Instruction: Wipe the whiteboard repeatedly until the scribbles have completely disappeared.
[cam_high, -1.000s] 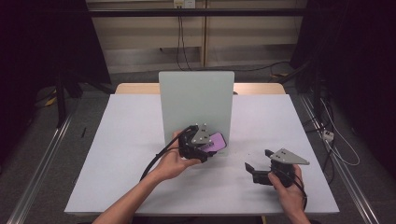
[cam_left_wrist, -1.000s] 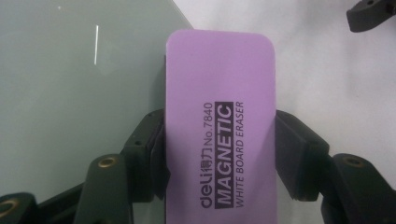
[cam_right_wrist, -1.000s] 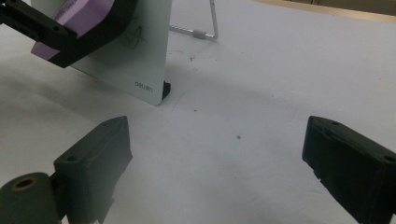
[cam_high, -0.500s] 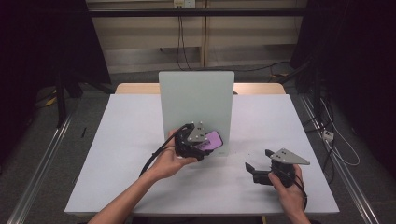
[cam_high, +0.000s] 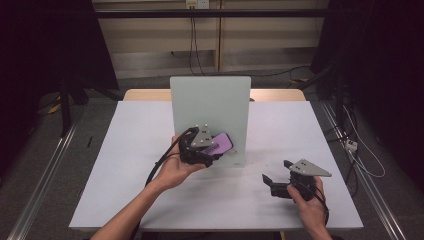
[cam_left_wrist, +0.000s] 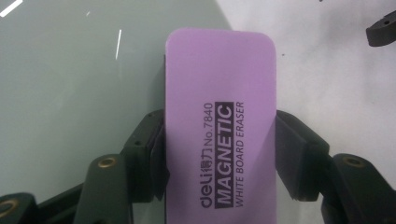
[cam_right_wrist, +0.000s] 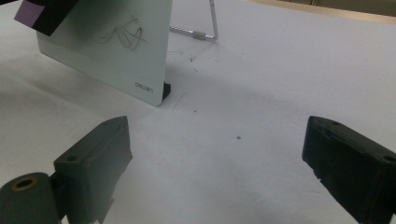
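1. White table (cam_high: 150, 150) carries an upright pale-green glass whiteboard (cam_high: 210, 100).
2. Left gripper (cam_high: 207, 150) pinches a purple rectangular magnetic eraser (cam_left_wrist: 219, 121) against the board's lower face.
3. Dark scribble (cam_right_wrist: 126, 32) apparently remains, so wiping looks unfinished.
4. Right gripper (cam_high: 280, 180) rests nearby, jaws spread, empty.

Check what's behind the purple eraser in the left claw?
The upright whiteboard stands behind the purple eraser held by the left claw. Scribbled marks show beside it; whatever the eraser covers can't be seen.
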